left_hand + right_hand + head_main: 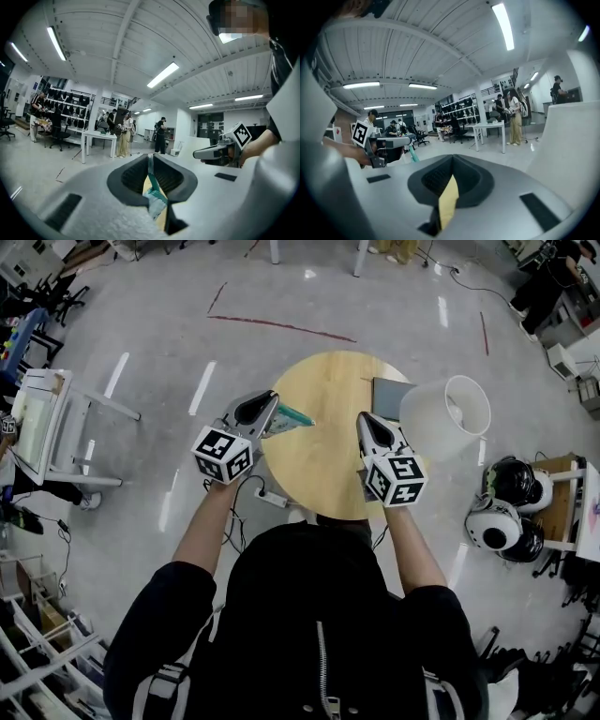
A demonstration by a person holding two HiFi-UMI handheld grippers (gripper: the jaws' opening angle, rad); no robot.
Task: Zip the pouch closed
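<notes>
Though empty, right fingers (433, 180) closed together; left fingers (131, 177) tight on thin, crumpled teal pouch (154, 202).

Round wooden table (323, 399), grey rectangular item (391, 396) at its edge

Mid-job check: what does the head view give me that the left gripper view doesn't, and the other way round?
Head view only: the whole round table, a white bucket at its right edge and a grey flat item beside it. Left gripper view only: the left gripper with jaws pressed on the teal pouch up close, and people at a white desk far behind. Both: the pouch held by the left gripper, and the right gripper apart from it.
</notes>
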